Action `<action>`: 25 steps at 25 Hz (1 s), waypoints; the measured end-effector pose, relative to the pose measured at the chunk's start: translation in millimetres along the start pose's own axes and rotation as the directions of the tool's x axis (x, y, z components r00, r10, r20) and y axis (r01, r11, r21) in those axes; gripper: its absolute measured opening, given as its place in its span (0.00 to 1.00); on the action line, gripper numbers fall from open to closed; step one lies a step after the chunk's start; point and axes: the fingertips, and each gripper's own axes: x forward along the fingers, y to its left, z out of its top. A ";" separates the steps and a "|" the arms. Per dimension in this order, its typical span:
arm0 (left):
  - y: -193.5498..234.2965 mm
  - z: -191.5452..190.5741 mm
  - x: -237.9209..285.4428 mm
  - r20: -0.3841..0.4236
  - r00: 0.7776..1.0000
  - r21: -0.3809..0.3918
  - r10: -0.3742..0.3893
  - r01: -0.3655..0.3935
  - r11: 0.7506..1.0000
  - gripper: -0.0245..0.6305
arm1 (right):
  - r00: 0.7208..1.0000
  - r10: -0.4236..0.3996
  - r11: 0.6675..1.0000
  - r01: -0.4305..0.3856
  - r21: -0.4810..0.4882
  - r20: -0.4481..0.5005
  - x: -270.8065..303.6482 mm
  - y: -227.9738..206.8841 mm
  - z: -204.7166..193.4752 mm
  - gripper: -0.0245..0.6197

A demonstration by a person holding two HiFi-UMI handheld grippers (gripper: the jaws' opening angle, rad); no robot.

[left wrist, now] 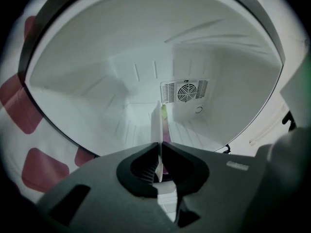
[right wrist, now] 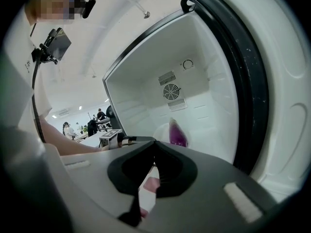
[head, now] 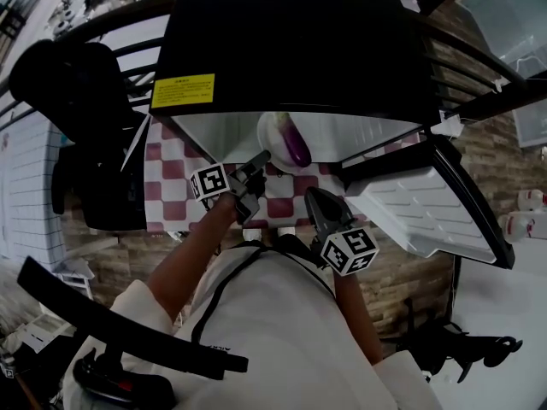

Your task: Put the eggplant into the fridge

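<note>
One eggplant (head: 297,146) rides one plate (head: 272,131) pinched in the left claw (head: 260,158); the right claw (head: 313,195) is closed.

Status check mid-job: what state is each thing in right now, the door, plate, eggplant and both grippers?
fridge door: swung open.
plate: held by its rim, partly inside the fridge.
eggplant: lying on the plate.
left gripper: shut on the plate's rim.
right gripper: shut, nothing between its jaws.
</note>
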 end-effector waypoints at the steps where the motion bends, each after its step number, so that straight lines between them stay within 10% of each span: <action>1: -0.4 0.5 2.1 0.004 1.000 -0.001 -0.004 0.004 1.000 0.08 | 1.000 0.003 1.000 -0.003 -0.002 -0.004 0.3 -1.6 0.6 0.05; 25: 63.0 1.6 47.9 0.021 0.996 0.000 0.084 -0.084 0.996 0.08 | 0.996 -0.016 1.000 0.015 -0.020 -0.090 -18.2 -35.8 -7.0 0.05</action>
